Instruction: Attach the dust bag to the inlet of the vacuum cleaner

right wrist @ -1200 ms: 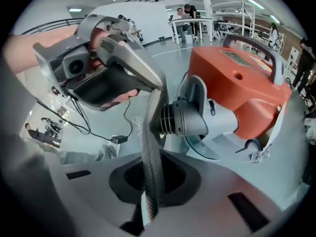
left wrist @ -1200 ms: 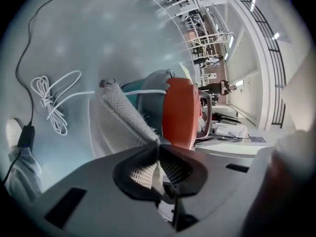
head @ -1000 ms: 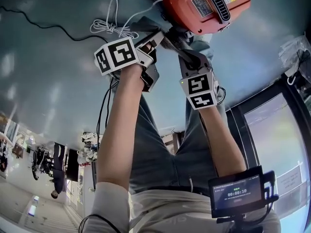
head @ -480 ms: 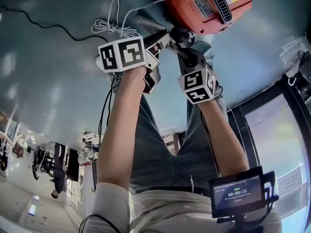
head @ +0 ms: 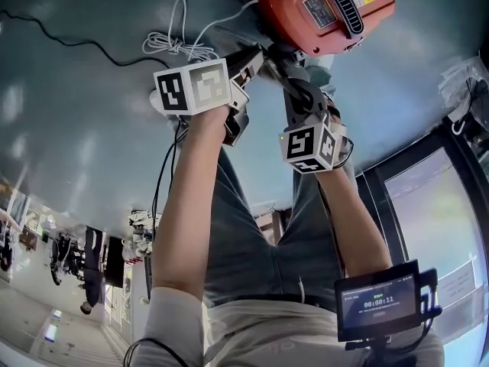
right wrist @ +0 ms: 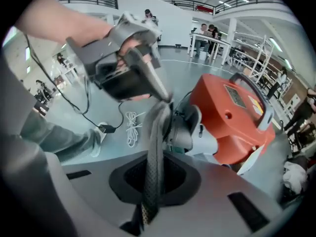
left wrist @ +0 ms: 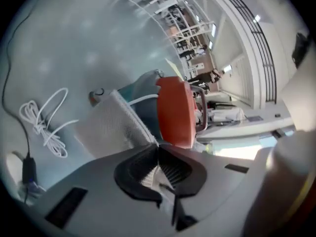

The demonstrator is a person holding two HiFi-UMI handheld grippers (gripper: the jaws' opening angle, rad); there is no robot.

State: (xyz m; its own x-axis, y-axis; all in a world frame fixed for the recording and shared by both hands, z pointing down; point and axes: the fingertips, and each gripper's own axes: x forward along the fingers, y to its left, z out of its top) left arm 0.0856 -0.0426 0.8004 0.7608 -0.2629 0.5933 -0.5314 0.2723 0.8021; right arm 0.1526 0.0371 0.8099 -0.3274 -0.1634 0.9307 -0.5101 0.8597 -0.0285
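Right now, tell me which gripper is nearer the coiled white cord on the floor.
Left. The left gripper, jaws just closing on the grey mesh dust bag, is on the coiled white cord's side; the right gripper holds that bag farther off, by the orange vacuum cleaner.

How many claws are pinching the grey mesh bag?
2. The left claw, its jaws just closing, pinches the edge of the dust bag. The right claw pinches a fold of it beside the orange vacuum cleaner.
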